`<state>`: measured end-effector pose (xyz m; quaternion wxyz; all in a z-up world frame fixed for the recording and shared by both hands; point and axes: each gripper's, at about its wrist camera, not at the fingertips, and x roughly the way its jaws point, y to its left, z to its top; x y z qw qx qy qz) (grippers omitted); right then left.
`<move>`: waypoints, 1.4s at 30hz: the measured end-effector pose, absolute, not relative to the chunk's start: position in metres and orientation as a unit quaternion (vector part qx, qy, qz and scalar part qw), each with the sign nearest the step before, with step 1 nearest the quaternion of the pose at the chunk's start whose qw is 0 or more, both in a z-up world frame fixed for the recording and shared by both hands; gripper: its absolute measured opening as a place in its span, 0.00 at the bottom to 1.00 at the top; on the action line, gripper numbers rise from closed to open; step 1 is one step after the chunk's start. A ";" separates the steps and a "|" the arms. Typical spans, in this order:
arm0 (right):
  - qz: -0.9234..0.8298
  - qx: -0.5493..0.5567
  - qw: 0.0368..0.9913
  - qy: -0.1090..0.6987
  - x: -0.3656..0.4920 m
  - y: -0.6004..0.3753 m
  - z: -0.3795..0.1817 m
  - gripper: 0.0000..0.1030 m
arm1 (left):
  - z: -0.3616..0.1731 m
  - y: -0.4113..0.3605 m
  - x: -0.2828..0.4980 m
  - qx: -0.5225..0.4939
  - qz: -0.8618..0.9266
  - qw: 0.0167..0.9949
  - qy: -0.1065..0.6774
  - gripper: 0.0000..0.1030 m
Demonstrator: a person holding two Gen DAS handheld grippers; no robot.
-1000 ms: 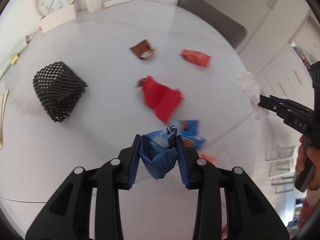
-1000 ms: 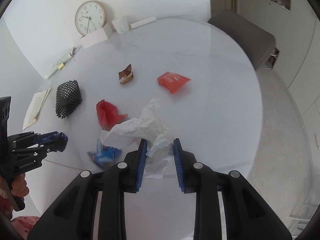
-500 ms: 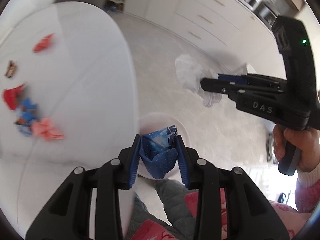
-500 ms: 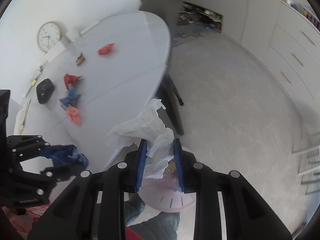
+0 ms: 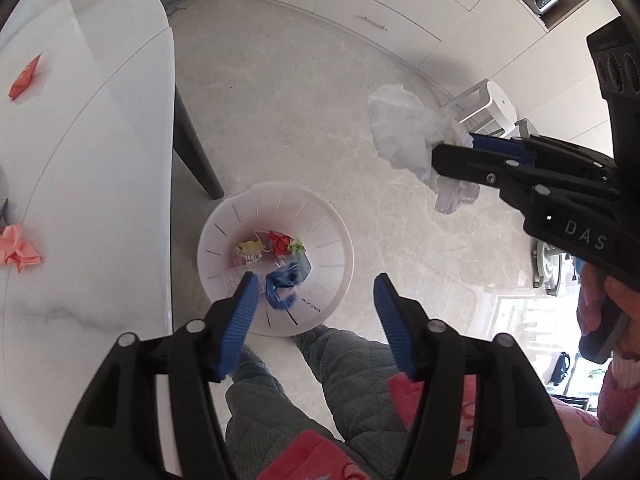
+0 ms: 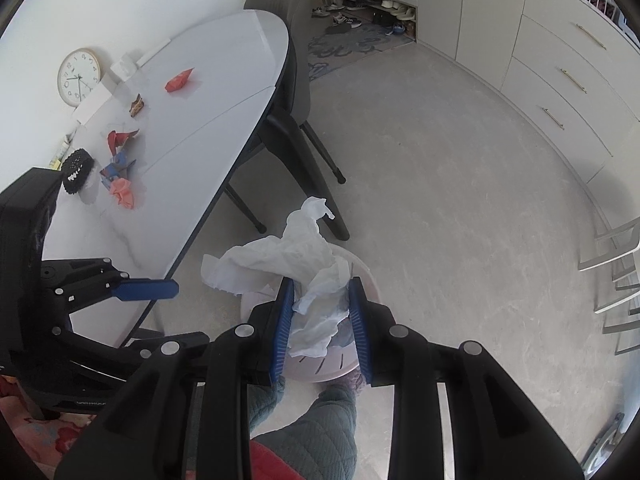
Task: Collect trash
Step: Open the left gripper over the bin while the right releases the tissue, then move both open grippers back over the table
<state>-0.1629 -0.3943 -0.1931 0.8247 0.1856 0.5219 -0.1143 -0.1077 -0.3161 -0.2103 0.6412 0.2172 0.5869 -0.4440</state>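
Note:
My left gripper (image 5: 314,308) is open and empty above a white waste bin (image 5: 332,240) on the floor. A blue wrapper (image 5: 282,280) is falling into the bin, onto several pieces of trash. My right gripper (image 6: 322,320) is shut on crumpled white tissue (image 6: 304,256) and holds it above the bin (image 6: 340,364); it also shows at the right of the left wrist view (image 5: 452,156) with the tissue (image 5: 404,132). More trash lies on the white table: a pink piece (image 5: 18,248), an orange-red packet (image 6: 180,80), a red wrapper (image 6: 120,138).
The white table (image 6: 208,92) stands at the left with dark chairs (image 6: 296,92) tucked under it. A black mesh cup (image 6: 78,166) and a clock (image 6: 78,76) are on the table. Cabinets line the far wall. My legs are below the bin.
My left gripper has opened and let go of the blue wrapper, which drops into the bin. Both grippers have swung from the table to above the bin.

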 end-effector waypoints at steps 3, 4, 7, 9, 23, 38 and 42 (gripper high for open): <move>-0.107 0.185 0.825 0.523 -0.167 -0.395 -0.195 0.29 | -0.205 -0.312 -0.108 0.215 -0.436 0.653 0.580 0.62; -0.105 0.184 0.825 0.524 -0.167 -0.394 -0.196 0.29 | -0.202 -0.312 -0.107 0.214 -0.432 0.658 0.579 0.66; -0.098 0.183 0.822 0.531 -0.166 -0.392 -0.201 0.29 | -0.191 -0.304 -0.104 0.208 -0.414 0.680 0.568 0.74; -0.093 0.183 0.819 0.535 -0.164 -0.389 -0.206 0.29 | -0.184 -0.297 -0.099 0.199 -0.405 0.693 0.563 0.76; -0.058 0.162 0.787 0.593 -0.150 -0.350 -0.256 0.58 | -0.166 -0.226 -0.050 0.139 -0.306 0.747 0.574 0.81; -0.063 0.151 0.821 0.547 -0.125 -0.340 -0.203 0.92 | -0.152 -0.176 -0.022 0.093 -0.249 0.783 0.562 0.84; -0.058 0.144 0.833 0.531 -0.117 -0.335 -0.185 0.97 | -0.145 -0.166 -0.017 0.078 -0.236 0.794 0.554 0.88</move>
